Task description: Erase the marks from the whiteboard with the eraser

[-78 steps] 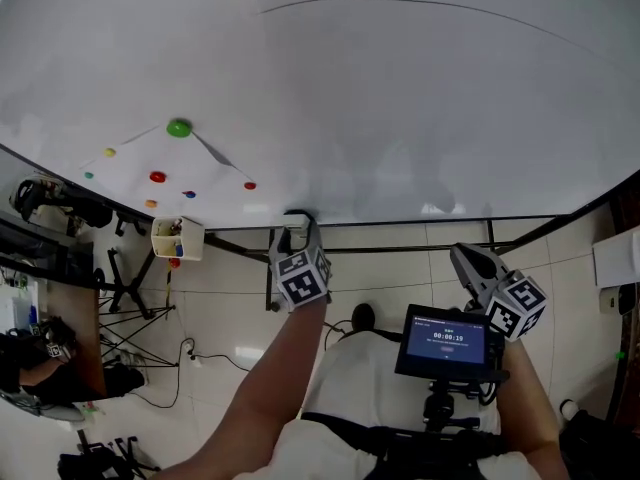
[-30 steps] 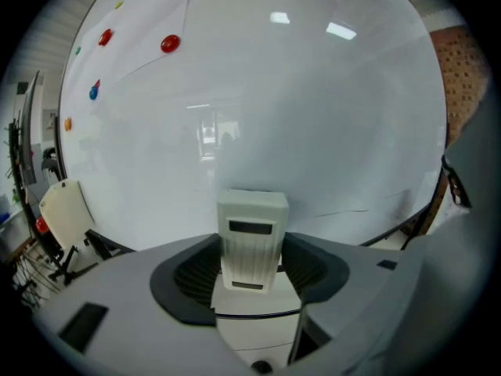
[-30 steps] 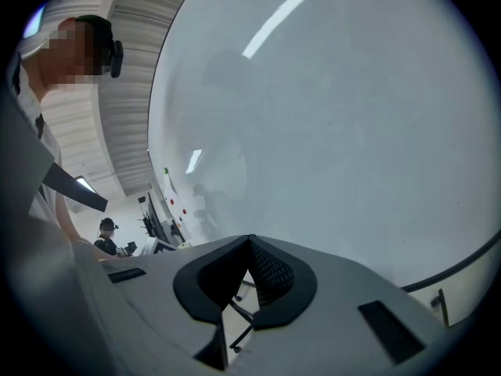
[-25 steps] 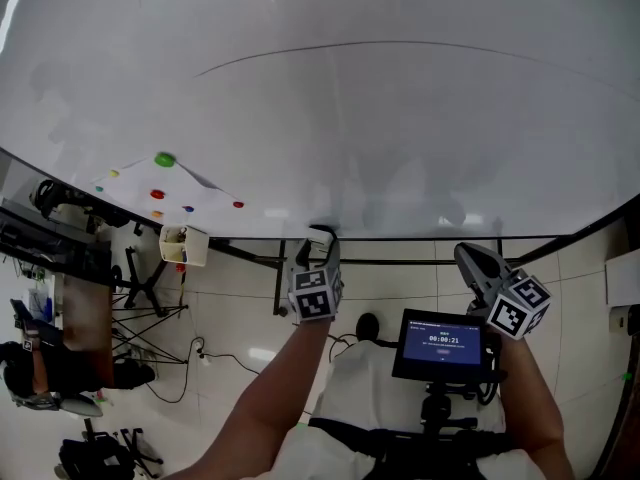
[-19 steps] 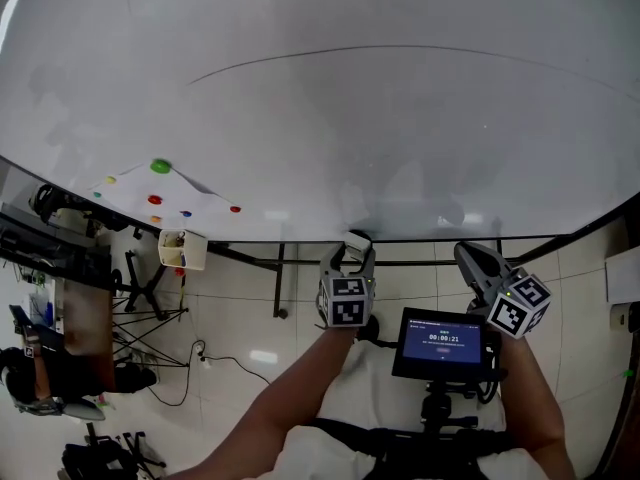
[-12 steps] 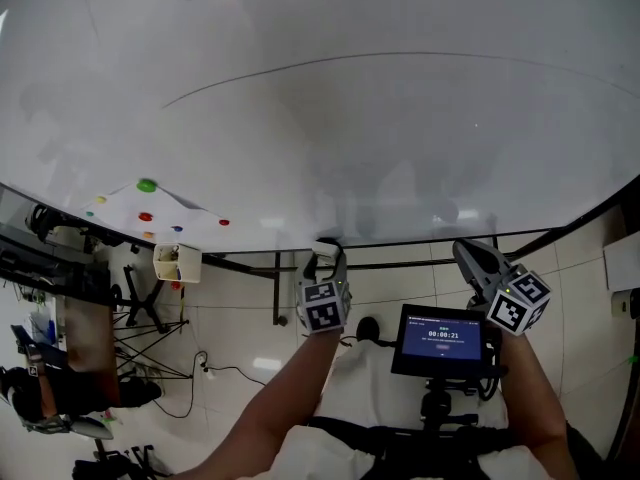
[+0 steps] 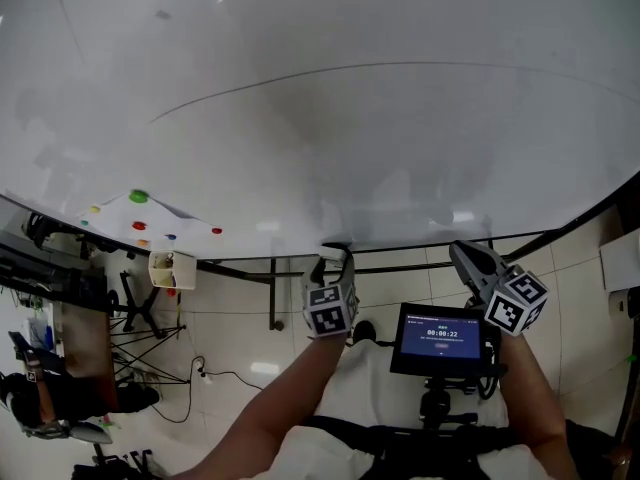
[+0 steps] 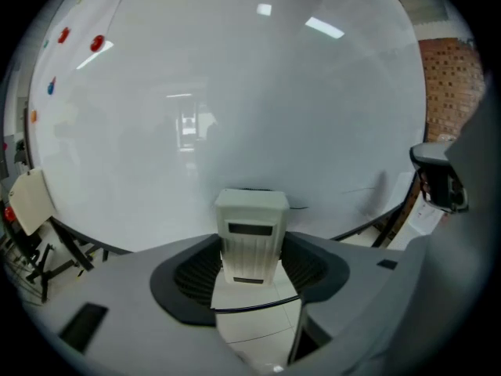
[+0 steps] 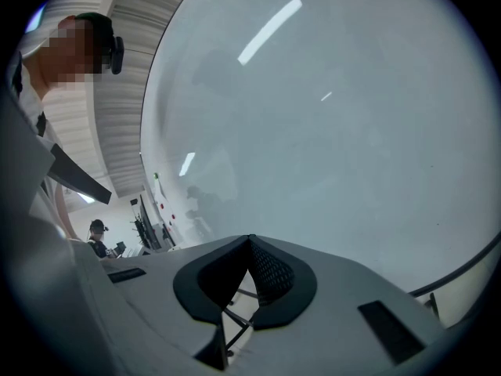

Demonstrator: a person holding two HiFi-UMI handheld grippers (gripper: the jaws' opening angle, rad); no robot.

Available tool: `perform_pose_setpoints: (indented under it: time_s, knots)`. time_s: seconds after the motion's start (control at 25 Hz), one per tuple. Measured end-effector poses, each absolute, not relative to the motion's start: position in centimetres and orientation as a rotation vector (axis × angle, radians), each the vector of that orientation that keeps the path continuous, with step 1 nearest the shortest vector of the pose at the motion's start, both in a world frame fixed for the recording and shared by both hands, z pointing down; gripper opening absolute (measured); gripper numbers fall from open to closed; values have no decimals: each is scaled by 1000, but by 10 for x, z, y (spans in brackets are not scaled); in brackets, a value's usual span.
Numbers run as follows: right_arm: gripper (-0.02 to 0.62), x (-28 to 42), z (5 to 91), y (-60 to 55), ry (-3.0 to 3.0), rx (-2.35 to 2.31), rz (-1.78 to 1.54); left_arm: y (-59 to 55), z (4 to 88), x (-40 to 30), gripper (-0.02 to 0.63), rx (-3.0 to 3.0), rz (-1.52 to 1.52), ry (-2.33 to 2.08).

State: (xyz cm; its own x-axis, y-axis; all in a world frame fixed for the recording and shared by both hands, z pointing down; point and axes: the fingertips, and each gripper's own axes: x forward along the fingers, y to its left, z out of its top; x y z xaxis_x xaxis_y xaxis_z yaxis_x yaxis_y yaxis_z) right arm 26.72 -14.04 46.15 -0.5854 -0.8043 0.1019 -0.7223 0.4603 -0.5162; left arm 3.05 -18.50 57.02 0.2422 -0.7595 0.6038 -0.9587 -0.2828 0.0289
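Our left gripper [image 8: 251, 266] has its two dark ribbed jaws clamped on the cream-white rectangular plastic eraser [image 8: 250, 224], one jaw on each long side, so this claw is holding it. The eraser stands upright between the jaws and pokes out past their tips; the face turned to us is grooved with fine lengthwise ribs, with a dark slot-like bar near its top and a shorter dark bar near its lower end, and its top edge is rounded. In the head view we see this gripper low and near the middle, right at the lower edge of the large glossy whiteboard [image 7: 320, 138], but we cannot tell whether the eraser touches the surface. Our right gripper [image 9: 250, 261] has its jaws pressed together with nothing between them, and it hangs off to the right, below the board's lower edge. Outward from there, a thin dark curved line [image 7: 300, 76] sweeps across the board from left to right, well above the eraser. At the board's lower left corner a white sheet of paper [image 7: 190, 220] is pinned by small round coloured magnets, the green magnet [image 7: 138, 197] being the largest. Below that corner hangs a small white box [image 7: 172, 268]. A small black screen [image 7: 445, 334] sits just beside the right gripper, over the pale tiled floor [image 7: 240, 348].
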Motion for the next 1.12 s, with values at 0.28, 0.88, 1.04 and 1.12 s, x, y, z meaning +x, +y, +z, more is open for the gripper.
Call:
perform_pose_setpoints:
  time_s: [0.28,0.88,1.04,1.12]
  knots:
    - [29,266,460,-147,2566,-1319,-772,-178,576,63,278,2230,714,-1447]
    - [29,271,464,-142,2585,-1300,-784,-184,567,37,276,2074,647,-1593]
    - [29,270,468,-140,2589,-1289,-798,-181,570,70,278,2128,646,-1516]
    - [29,269,471,-140,2596,-1281,-801,-179,573,83,278,2160,652,-1455]
